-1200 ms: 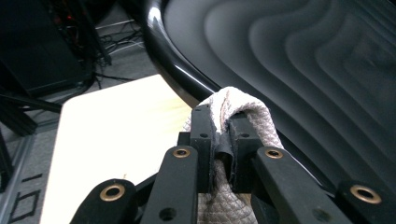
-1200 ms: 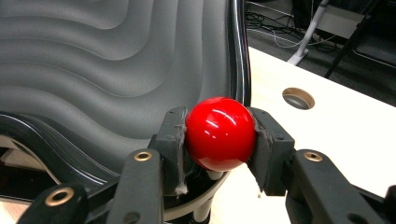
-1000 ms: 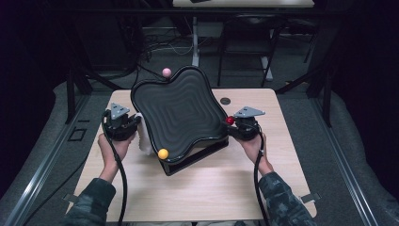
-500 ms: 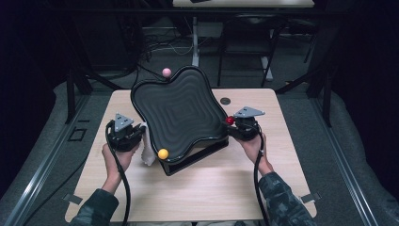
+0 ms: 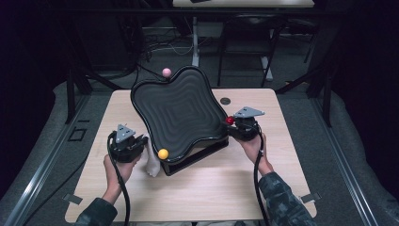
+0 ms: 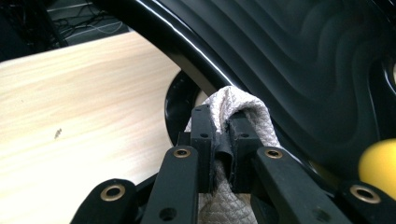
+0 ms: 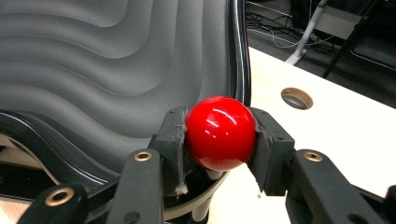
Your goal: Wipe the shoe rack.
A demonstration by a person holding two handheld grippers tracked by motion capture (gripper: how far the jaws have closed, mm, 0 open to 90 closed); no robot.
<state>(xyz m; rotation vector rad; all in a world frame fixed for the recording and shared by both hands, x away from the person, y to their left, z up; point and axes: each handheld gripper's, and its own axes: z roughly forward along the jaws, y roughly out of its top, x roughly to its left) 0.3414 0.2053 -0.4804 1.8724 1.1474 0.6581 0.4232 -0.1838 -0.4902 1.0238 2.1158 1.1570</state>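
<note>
Your left tongs [image 5: 137, 147], clamped on a white cloth [image 5: 152, 162], have slid back from the ridged black tray [image 5: 179, 110] toward the counter's [image 5: 207, 188] near edge, suggesting a wiping pass ending. Your right tongs [image 7: 219, 135] grip its red ball handle [image 7: 219, 133], steadying the tray, tilted, long axis running near-left to far-right.

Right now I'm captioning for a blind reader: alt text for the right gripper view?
The right gripper clamps a glossy red ball beside the black wavy tray's rim. Behind lies a light wooden table with a round hole.
</note>
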